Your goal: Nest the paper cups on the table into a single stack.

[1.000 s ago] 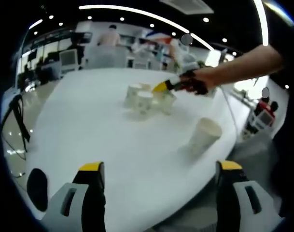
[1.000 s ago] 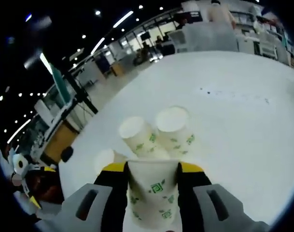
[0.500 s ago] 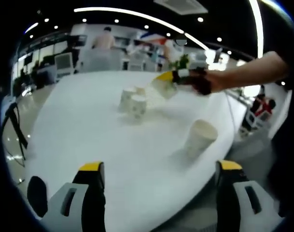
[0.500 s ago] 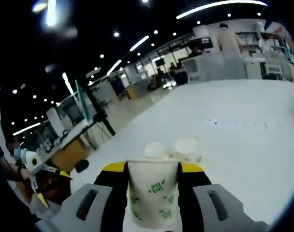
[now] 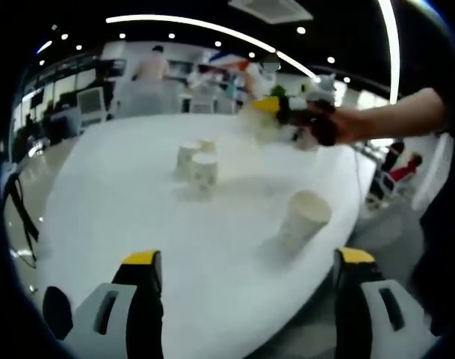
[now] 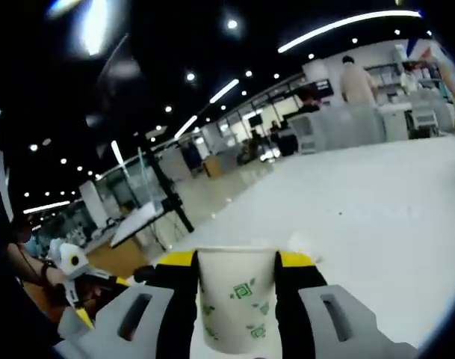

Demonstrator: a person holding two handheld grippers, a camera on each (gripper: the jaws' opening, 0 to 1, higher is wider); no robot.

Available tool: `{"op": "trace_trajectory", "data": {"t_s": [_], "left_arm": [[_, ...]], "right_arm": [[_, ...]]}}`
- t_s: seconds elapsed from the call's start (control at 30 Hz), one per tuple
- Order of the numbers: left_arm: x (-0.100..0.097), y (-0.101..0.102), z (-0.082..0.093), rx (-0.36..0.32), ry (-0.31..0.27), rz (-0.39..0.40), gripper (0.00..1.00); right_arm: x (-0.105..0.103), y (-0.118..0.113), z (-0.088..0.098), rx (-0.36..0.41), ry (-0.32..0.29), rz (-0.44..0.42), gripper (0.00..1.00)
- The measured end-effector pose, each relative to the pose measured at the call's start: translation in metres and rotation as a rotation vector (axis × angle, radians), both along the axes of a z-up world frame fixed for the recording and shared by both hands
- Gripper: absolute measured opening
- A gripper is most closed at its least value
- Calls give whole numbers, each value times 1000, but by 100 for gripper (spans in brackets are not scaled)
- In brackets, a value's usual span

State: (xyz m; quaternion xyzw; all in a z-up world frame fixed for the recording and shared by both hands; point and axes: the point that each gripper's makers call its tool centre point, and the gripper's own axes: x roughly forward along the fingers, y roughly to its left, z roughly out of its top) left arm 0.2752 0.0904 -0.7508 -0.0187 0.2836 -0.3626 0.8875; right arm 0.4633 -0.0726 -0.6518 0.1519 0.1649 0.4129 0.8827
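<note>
In the right gripper view, my right gripper (image 6: 237, 262) is shut on a white paper cup (image 6: 237, 299) with green print, held upright high above the white table (image 6: 376, 202). In the left gripper view, that same right gripper (image 5: 276, 108), in a person's hand, hangs blurred above the table's far right part. A cluster of three cups (image 5: 196, 163) stands mid-table. One cup (image 5: 303, 218) stands alone near the right edge. My left gripper (image 5: 248, 258) is open over the near table edge, nothing between its jaws.
The round white table (image 5: 107, 209) has bare room around the cup cluster. Its right edge runs close behind the lone cup. Desks, chairs and people fill the hall (image 5: 160, 75) beyond. A tripod (image 6: 163, 198) stands off the table's left side.
My right gripper has risen with its cup, up and away from the cup cluster, which has dropped out of the right gripper view. My left gripper stays open and low.
</note>
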Motion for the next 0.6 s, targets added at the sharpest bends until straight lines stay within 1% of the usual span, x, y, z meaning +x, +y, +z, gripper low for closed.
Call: {"op": "trace_trajectory", "data": {"t_s": [0.1, 0.2, 0.27, 0.33, 0.43, 0.6], "left_arm": [[0, -3, 0, 0, -1, -10, 94], [-1, -5, 1, 6, -2, -21, 94], [-1, -5, 1, 4, -3, -19, 94], [-2, -4, 1, 5, -4, -18, 94], [-3, -5, 0, 10, -2, -22, 94], [-4, -6, 0, 13, 1, -23, 94]], "right_arm": [[-9, 3, 13, 44, -14, 5, 37], [-22, 6, 26, 71, -49, 25, 37], [-29, 5, 30, 88, -57, 27, 37], [-35, 4, 32, 103, -58, 27, 37], [-44, 2, 33, 104, -67, 27, 37], [-58, -3, 32, 120, -65, 37, 37]]}}
